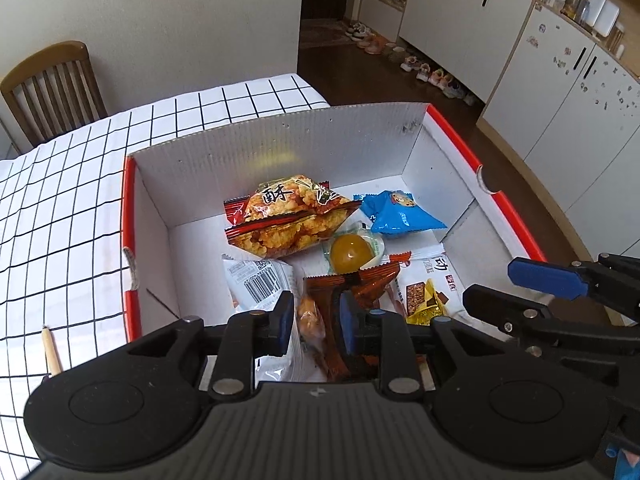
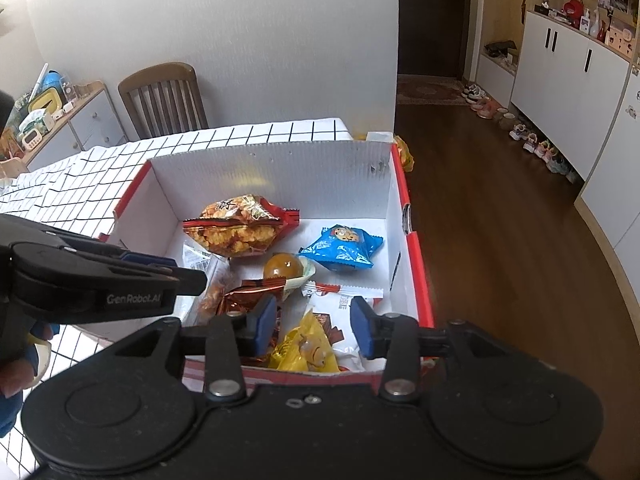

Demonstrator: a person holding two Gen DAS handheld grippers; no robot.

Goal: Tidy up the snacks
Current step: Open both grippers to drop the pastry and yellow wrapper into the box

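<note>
Yellow packet (image 2: 305, 350) between right claw (image 2: 314, 326) fingers

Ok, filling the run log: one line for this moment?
left hand-held gripper: open, over box | right hand-held gripper: open, empty | snacks in box

Wooden chair (image 2: 162, 96) — shoes (image 2: 532, 140) — white cabinets (image 2: 568, 64)

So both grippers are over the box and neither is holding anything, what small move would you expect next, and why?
Probably the left gripper drops a little and shuts on the brown-orange wrapped snack. Its jaws are open and already straddle that packet inside the red-edged box. The right gripper is open too, above the yellow packet, so it could equally go first.
</note>
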